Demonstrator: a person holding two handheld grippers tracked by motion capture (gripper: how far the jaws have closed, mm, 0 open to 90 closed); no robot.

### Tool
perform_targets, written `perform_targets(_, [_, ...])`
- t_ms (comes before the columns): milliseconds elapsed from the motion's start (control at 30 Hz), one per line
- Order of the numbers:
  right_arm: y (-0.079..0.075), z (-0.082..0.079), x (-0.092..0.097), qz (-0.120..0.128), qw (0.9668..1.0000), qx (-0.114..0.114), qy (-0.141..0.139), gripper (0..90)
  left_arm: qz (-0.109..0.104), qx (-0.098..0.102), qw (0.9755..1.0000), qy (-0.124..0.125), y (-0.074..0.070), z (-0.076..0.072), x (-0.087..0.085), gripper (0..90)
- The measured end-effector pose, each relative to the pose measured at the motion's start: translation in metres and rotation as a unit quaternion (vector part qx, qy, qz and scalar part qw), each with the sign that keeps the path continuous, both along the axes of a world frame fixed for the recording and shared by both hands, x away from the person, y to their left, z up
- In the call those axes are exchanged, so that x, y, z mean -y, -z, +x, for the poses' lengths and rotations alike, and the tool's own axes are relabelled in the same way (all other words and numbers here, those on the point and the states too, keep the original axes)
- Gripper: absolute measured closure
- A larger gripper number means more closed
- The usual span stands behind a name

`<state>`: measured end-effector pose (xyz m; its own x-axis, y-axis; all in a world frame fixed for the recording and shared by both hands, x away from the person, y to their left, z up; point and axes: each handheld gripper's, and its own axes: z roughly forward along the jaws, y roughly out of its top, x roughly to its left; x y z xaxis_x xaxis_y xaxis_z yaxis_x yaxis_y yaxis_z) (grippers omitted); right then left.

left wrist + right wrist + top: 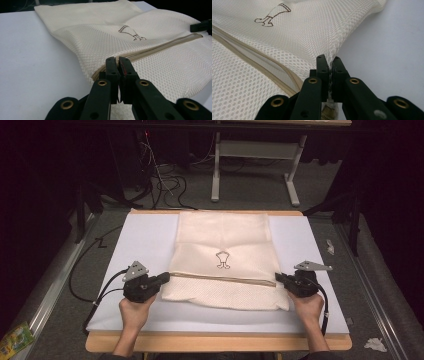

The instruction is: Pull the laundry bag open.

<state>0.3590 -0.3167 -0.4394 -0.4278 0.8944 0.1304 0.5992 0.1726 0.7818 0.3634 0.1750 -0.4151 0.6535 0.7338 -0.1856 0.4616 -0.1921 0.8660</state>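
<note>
Mesh fabric of a cream laundry bag [223, 262] is spread flat in the middle of a white board [140, 240], its long axis running away from the person, with a small brown figure [223, 259] printed near its centre. A tan zipper [222, 278] is laid crosswise over the near part of the bag, from one side edge to the other, and the coming move is judged to turn on this line: each end of it is met by one gripper, so the bag lies between the two, inward from both. The left gripper [117, 61] is seen pinched shut on the mesh right at the zipper's left end, and the right gripper [329, 61] is likewise clamped on a gathered ridge of mesh at the right edge, just beside the zipper. Neither hand is nearer; the left hand [134, 312] and right hand [308, 307] are placed about level at the near corners. Whether the zipper's slider is caught between either pair of jaws cannot be told, since the pinched cloth is covered by the jaws themselves. The bag's contents, if any, are hidden, and the room beyond the board is too dark to be made out.
</note>
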Motion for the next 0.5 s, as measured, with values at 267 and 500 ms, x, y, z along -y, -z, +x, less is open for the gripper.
perform_targets(267, [-0.0027,-0.0004,-0.0005,-0.001,1.0,0.006,0.001,88.2,0.007,0.004,1.0,-0.004,-0.0003,0.0002,-0.0021,87.3])
perform_targets(500, [-0.005,-0.0011,0.0016,0.0,1.0,0.006,0.003,88.2,0.01,0.001,1.0,-0.002,-0.001,0.0013,-0.0035,87.3])
